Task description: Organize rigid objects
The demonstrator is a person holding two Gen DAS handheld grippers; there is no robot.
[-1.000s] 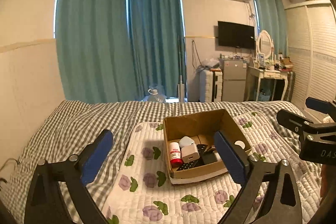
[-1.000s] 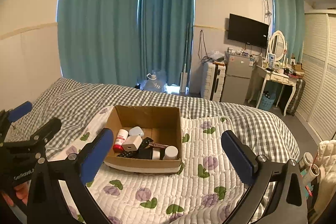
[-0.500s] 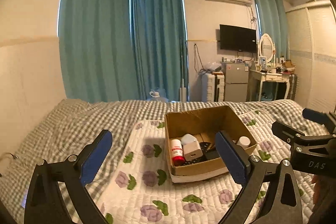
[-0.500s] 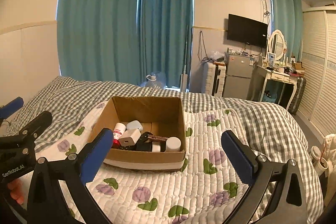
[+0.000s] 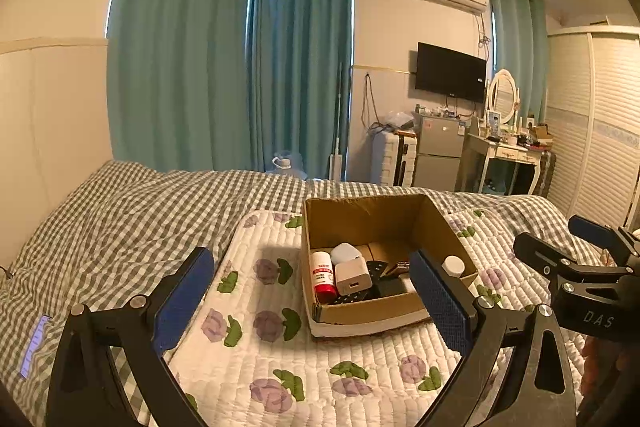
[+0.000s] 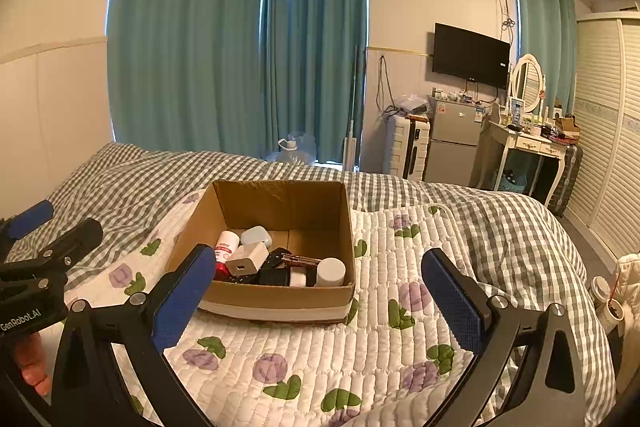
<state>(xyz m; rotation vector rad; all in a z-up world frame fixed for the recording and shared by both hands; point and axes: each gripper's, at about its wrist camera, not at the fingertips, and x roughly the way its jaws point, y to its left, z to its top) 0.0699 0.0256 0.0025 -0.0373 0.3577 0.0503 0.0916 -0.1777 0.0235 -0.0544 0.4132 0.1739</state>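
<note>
An open cardboard box [image 5: 372,215] [image 6: 280,205] stands on a white flowered quilt on the bed. Inside lie a red-and-white bottle [image 5: 322,273] [image 6: 225,246], a white charger cube [image 5: 352,277] [image 6: 247,259], a pale blue case [image 5: 345,253] [image 6: 256,236], a white round jar [image 5: 453,265] [image 6: 331,271], and dark items. My left gripper [image 5: 312,301] is open and empty, held above the quilt in front of the box. My right gripper [image 6: 318,301] is open and empty, also short of the box.
The flowered quilt [image 6: 360,339] lies over a grey checked bedspread [image 5: 120,211]. Teal curtains, a suitcase, a small fridge [image 6: 454,143] and a dressing table [image 6: 524,147] stand beyond the bed. A wardrobe is at right. Cups stand by the bed's right edge [image 6: 608,303].
Both grippers have dropped lower and moved a little closer to the box, which looks larger now. Both stay open. Nothing in the box has moved.
</note>
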